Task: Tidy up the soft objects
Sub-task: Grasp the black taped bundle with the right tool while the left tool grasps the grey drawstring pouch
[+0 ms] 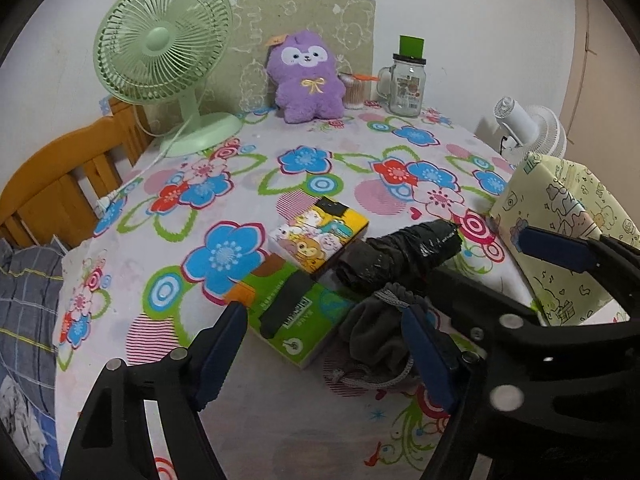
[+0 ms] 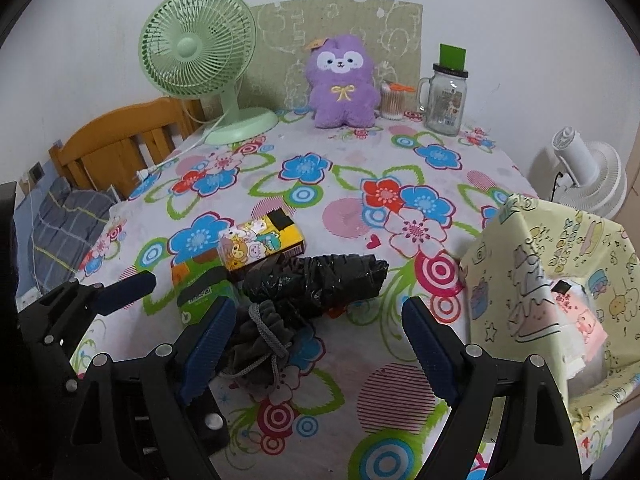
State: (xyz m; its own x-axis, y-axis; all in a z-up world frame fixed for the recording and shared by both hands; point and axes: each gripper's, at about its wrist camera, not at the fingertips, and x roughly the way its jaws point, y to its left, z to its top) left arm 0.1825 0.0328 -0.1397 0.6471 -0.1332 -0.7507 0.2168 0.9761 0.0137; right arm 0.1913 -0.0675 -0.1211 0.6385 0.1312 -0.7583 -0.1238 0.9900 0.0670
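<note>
Floral tablecloth (image 1: 248,168), crumpled grey drawstring pouch (image 1: 376,328), left gripper (image 1: 320,348) and right gripper (image 2: 316,344) fingers wide, empty

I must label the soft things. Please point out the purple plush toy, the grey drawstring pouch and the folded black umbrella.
purple plush toy (image 1: 307,80), left wrist view, on its belly.
grey drawstring pouch (image 2: 256,344), right wrist view, on its gathered fabric.
folded black umbrella (image 2: 316,278), right wrist view, on its middle.
</note>
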